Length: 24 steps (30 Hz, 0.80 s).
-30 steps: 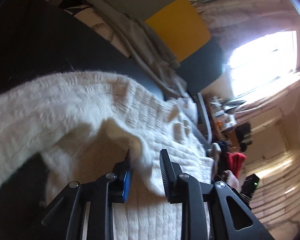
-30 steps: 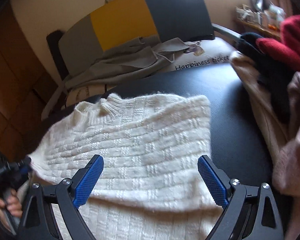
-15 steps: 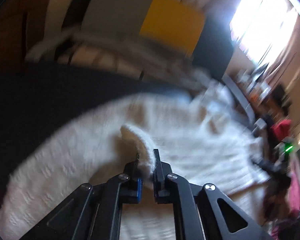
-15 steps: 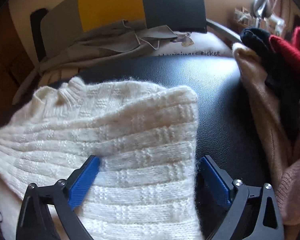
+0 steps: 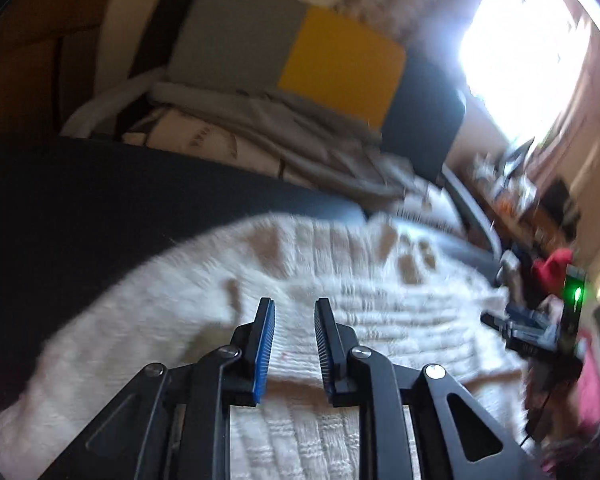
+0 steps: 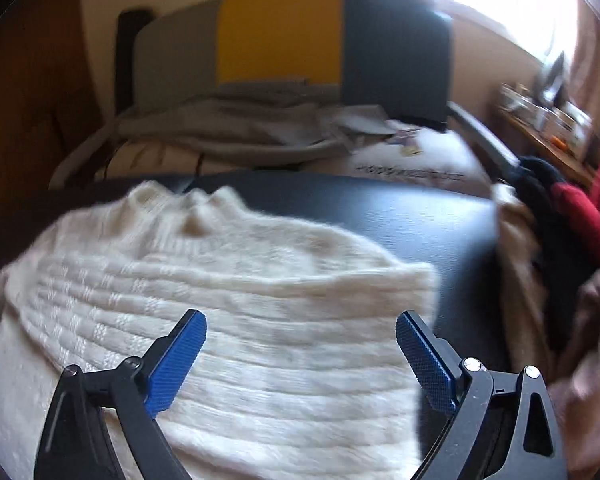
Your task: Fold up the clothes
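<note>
Left claw (image 5: pixel 295 312) narrowly parted, pinching nothing; right claw (image 6: pixel 301 330) spread wide, empty. Both hover over the cream sweater (image 6: pixel 236 288) on the black desk (image 6: pixel 400 216). It looks partly folded, right side straight; we can't tell which folds remain. Collar points far, long axis near-to-far.

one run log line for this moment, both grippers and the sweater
task: fold clothes | left gripper: open, empty, over cream sweater | right gripper: open wide, empty | sweater on black surface
</note>
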Motion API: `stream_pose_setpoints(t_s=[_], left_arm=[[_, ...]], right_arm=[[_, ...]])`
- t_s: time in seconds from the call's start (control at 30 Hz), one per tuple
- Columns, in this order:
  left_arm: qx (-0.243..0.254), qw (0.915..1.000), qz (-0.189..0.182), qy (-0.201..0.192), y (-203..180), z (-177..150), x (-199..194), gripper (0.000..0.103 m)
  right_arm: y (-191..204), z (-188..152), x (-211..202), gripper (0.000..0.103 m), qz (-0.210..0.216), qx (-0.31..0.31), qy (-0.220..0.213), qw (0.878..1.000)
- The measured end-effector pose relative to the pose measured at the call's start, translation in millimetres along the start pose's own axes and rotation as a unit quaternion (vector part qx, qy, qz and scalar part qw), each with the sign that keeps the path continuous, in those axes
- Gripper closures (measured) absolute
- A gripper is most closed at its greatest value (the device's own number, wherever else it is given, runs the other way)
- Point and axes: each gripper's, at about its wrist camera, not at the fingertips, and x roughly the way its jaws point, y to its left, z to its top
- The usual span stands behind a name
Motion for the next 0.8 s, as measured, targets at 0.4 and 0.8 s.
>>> stream_pose_setpoints(t_s=[0.4, 0.8], left_arm=[[0.015, 0.9997, 0.02, 0.005, -15.3, -2.6, 8.4, 0.083], [-0.061, 0.9975, 0.015, -0.031, 25.1, -36.3, -93.5, 0.08]], right_arm=[[-10.4, -12.3, 38.5, 0.0, -0.002, 0.022, 0.023, 0.999], [44.0, -35.7, -38.9, 0.0, 0.042, 0.008, -0.003, 0.999]])
